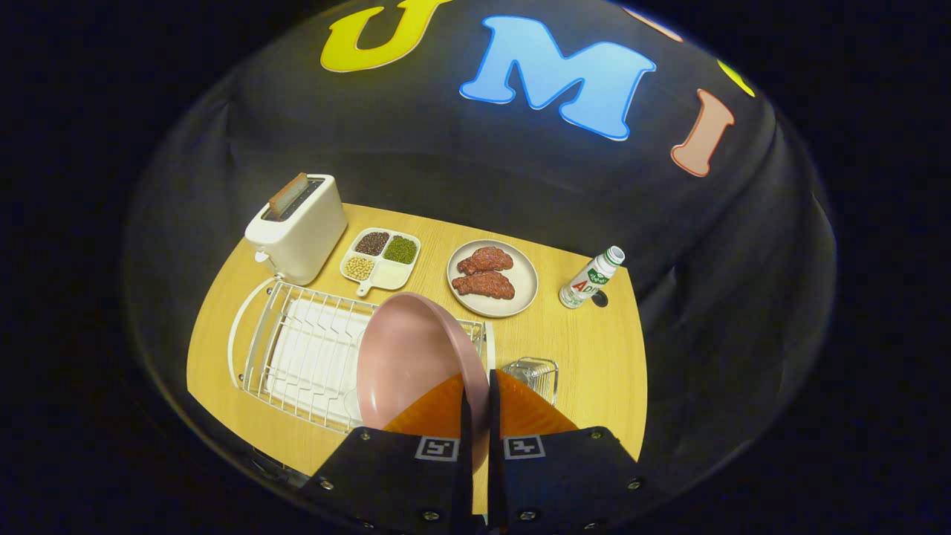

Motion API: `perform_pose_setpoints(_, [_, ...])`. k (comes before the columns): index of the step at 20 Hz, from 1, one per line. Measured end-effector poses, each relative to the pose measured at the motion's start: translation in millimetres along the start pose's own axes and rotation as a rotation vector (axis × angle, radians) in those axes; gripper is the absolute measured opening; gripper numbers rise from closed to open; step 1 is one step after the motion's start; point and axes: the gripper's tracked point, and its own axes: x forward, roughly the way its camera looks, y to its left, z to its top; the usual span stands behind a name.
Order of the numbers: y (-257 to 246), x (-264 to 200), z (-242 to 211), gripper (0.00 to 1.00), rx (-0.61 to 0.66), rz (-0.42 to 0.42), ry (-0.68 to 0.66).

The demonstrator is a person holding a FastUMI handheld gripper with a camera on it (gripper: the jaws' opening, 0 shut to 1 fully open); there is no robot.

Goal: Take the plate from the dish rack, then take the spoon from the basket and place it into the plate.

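One toaster (297, 227) is sitting leftmost on the worktop (594, 357), then one dish rack (297, 349), one four-part tray (380, 256). The jaws (479, 390) are gripping the pink plate (409, 357) by its rim, tilted above the rack. One basket (533, 371), one meat plate (492, 277), one bottle (591, 279), label unreadable.

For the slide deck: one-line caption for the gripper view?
Hand-held gripper shut on pink plate's rim, held on edge over white wire dish rack; small wire basket just beyond the fingers.
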Motion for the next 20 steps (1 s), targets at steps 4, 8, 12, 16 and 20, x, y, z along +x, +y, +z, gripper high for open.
perform_pose_setpoints(4, [-17.4, -21.0, -57.3, 0.08, 0.099, 0.108, 0.031])
perform_pose_setpoints(8, [-24.4, -28.1, -119.3, 0.08, 0.223, 0.228, 0.084])
perform_pose_setpoints(12, [-36.3, -12.5, -176.5, 0.08, 0.276, 0.253, 0.124])
perform_pose_setpoints(16, [-27.8, 7.3, -221.0, 0.08, 0.323, 0.304, 0.177])
perform_pose_setpoints(20, [-9.0, 37.0, -253.1, 0.08, 0.342, 0.355, 0.21])
